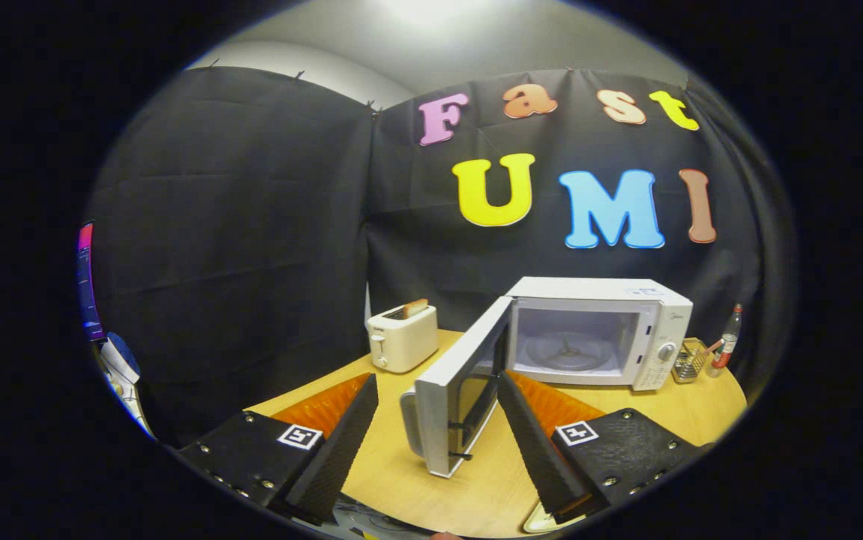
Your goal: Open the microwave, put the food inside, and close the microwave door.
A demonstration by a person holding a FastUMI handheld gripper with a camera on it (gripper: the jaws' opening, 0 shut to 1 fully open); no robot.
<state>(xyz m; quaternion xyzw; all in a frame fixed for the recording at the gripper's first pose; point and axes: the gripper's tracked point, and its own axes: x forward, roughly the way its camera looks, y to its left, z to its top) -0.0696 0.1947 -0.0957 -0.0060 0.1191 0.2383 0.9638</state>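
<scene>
The claw [437,390] gapes wide and empty around the microwave door [455,405] (already swung open); next, fetch food carefully, clearing the door.

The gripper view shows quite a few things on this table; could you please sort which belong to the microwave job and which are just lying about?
Belongs to the job:
microwave, cavity bare
microwave door, swung wide open, between the fingers
gripper, fingers spread, holding nothing

Just lying about:
toaster with a slice sticking up
small wire basket
bottle
</scene>
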